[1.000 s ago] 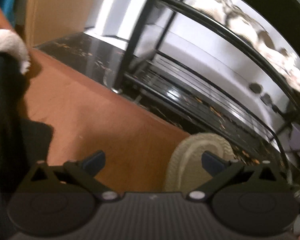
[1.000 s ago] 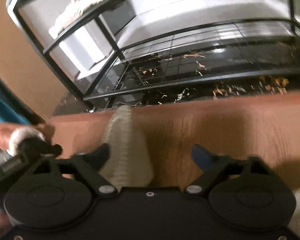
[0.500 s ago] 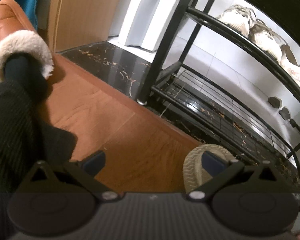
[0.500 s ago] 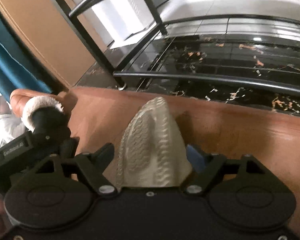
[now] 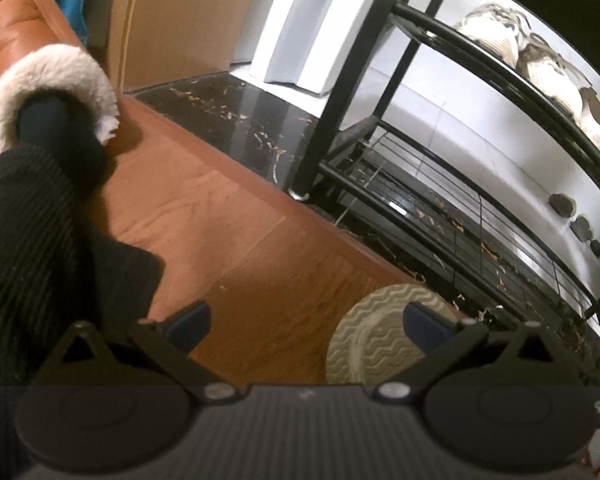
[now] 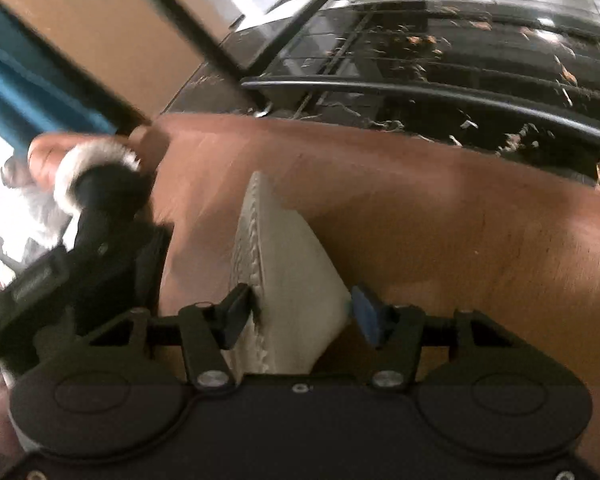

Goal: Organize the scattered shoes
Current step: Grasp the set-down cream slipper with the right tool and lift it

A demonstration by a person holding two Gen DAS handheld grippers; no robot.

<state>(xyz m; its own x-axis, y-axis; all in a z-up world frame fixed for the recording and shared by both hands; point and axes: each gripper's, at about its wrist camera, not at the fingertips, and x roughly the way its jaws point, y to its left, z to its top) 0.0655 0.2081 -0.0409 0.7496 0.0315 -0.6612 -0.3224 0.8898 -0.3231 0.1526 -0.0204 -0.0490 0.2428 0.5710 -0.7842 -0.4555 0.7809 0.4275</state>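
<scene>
In the right wrist view, the right hand-held gripper [image 6: 300, 312] is sitting at six o'clock, its jaws closing around a pale knit shoe [image 6: 284, 276]. The shoe is lying on its side on the wooden floor [image 6: 440, 216], its toe pointing toward twelve o'clock. The dark left finger is touching the sole edge; the blue-padded right finger is just beside the knit upper, and the blur makes it hard to say whether it is pressing yet.

At nine o'clock, the left hand-held gripper [image 5: 306, 324] is showing as a dark blurred shape. In its own view it is standing wide and holding nothing, with bare floor between the jaws. The same shoe's wavy sole is showing at five o'clock there, just behind the right finger.

Farther off at ten o'clock, the person's foot is resting in a tan fur-lined slipper [image 5: 48, 76]. From twelve to three o'clock, a black shoe rack [image 5: 512, 264] is standing on dark marbled tile; its bottom wire shelf looks free, and pale lace-up shoes [image 5: 528, 56] are sitting on the shelf above.

To grip well, the jaws probably need to finish closing squarely across the shoe's firm sole and upper, not only the soft knit, before lifting. Then the shoe likely wants carrying toe-first over the rack's front bar, without catching it.
</scene>
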